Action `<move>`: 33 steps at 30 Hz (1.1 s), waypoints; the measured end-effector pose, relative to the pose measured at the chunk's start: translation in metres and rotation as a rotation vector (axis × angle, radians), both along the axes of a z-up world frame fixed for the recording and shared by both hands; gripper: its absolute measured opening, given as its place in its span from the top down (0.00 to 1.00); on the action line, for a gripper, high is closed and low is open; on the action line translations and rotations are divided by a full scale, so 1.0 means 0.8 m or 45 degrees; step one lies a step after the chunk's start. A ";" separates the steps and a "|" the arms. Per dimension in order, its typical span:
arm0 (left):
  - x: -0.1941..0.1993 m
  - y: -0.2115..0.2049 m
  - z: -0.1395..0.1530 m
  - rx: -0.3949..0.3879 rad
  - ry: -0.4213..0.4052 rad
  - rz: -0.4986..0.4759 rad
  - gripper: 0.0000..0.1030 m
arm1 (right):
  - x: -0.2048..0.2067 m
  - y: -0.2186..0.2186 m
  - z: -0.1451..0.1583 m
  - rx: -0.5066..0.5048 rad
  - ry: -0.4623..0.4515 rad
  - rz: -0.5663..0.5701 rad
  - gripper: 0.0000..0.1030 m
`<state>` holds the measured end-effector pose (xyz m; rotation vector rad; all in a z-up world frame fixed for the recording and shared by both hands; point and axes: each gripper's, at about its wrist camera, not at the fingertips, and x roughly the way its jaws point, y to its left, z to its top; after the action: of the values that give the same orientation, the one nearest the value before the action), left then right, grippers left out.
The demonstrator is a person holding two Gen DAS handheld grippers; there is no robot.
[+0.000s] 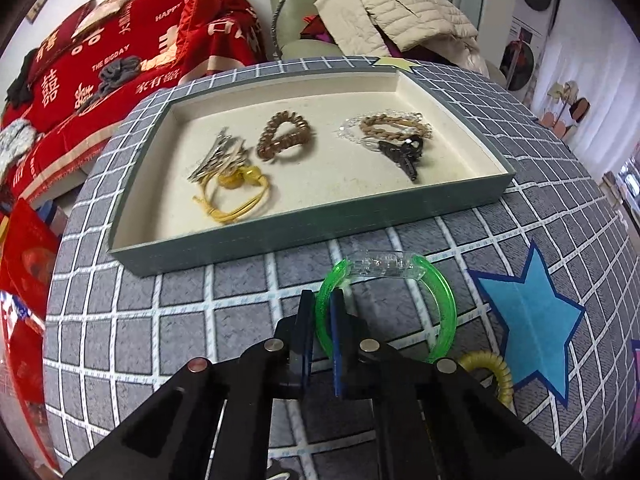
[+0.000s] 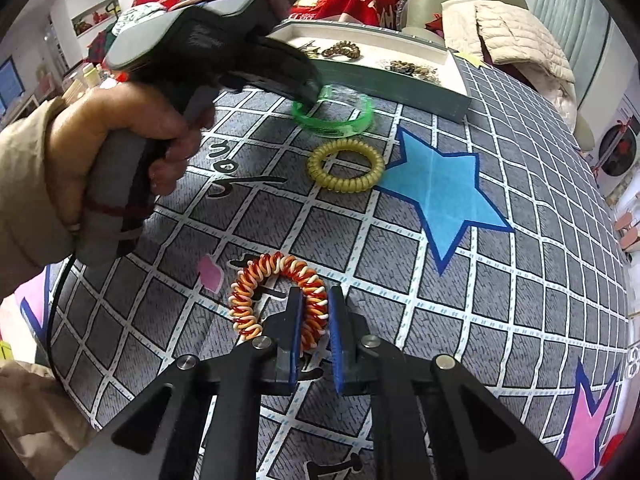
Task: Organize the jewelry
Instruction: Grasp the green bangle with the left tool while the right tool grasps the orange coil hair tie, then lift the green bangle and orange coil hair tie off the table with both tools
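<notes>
Gripping translucent green plastic bangle (image 1: 400, 304) between left gripper (image 1: 322, 312) jaws on checked mat, near tray (image 1: 280, 236); right gripper (image 2: 314, 320) straddled red-and-white coil bracelet (image 2: 276, 296), slightly parted. Needed level lift.

Green bangle (image 1: 404, 308), translucent with a clear segment, lying flat just before the tray (image 1: 280, 236). Yellow coil (image 2: 346, 165) flat nearby; red-orange-white coil (image 2: 280, 296) flat, well apart. Inside the tray: yellow cord (image 1: 236, 196), silver clips (image 1: 220, 158), brown coil (image 1: 284, 136), braided band (image 1: 394, 124), dark piece (image 1: 404, 154), possibly a clip.
</notes>
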<state>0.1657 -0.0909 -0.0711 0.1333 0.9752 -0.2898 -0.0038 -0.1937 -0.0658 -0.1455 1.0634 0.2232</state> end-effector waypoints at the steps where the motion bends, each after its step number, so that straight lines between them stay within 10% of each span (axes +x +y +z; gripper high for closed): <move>1: -0.002 0.005 0.000 -0.007 0.003 0.006 0.72 | 0.001 -0.002 0.001 0.007 -0.003 -0.010 0.86; 33: -0.095 0.076 0.037 -0.091 -0.087 0.012 0.72 | 0.041 -0.056 0.032 0.204 -0.082 -0.235 0.87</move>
<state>0.0898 -0.0300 -0.0415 0.0728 0.8962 -0.3093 0.0292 -0.2385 -0.0403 0.0885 0.9840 0.1354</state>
